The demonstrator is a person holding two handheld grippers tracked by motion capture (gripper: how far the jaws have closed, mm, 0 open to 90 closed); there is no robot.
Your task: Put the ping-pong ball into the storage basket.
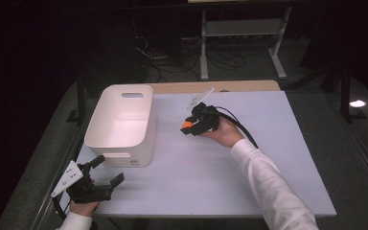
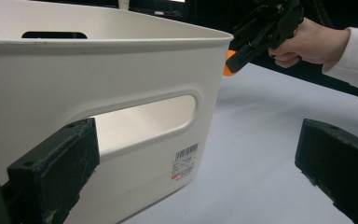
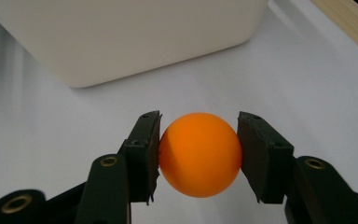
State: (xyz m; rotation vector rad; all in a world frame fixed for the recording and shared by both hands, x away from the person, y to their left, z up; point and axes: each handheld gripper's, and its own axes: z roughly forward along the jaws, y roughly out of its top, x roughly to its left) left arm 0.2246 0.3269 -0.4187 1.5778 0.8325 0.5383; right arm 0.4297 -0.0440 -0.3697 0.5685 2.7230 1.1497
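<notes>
Orange ball [image 3: 199, 154] is sitting pinched in right tool [image 1: 189, 127] | left tool [image 1: 106, 171] is waiting wide | I am fearing ball is slipping before white bin [image 1: 120, 120].

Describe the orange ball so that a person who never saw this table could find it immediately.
Start from the white bin on the left part of the pale table. To its right, a hand holds the right claw above the table. The ball is pinched between its two black jaws: small, round, and the one bright orange thing here.
</notes>
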